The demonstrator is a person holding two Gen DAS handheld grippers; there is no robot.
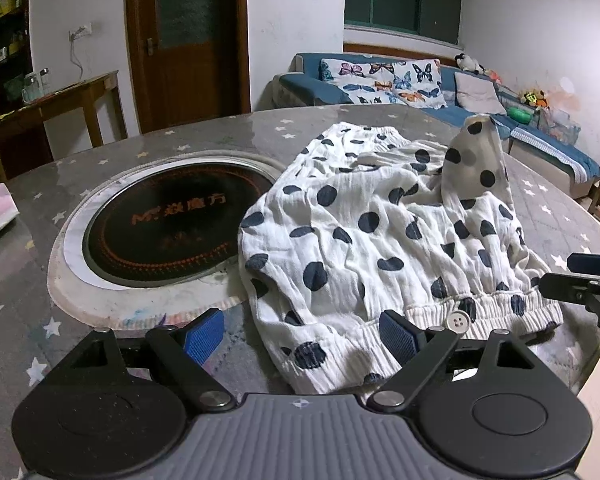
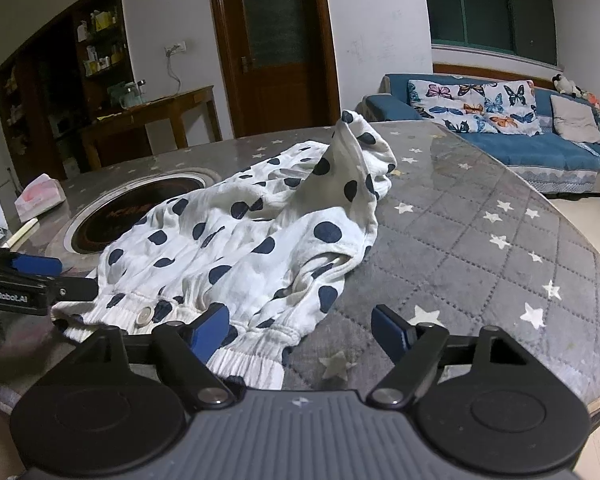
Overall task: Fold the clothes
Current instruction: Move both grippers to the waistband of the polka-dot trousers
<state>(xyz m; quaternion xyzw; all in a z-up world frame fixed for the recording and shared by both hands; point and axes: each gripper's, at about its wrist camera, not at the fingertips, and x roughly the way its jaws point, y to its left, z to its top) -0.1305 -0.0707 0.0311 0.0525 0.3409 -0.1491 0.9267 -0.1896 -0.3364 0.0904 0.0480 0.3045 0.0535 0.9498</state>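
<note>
A white garment with dark polka dots (image 1: 384, 232) lies crumpled on the grey star-patterned table, its elastic waistband and a white button (image 1: 458, 322) toward me. One corner stands up in a peak (image 1: 474, 152). My left gripper (image 1: 300, 336) is open, its blue pads either side of the near hem, holding nothing. In the right wrist view the garment (image 2: 240, 240) lies ahead and left. My right gripper (image 2: 300, 334) is open at the waistband's right end, its left pad (image 2: 212, 328) over the cloth. The right gripper also shows in the left wrist view (image 1: 580, 276), the left gripper in the right wrist view (image 2: 32, 276).
A round black induction hob (image 1: 168, 228) is set into the table (image 2: 480, 248) left of the garment. A tissue pack (image 2: 40, 196) lies at the far left. The table's rounded edge runs at the right, with a blue sofa (image 2: 540, 152) beyond.
</note>
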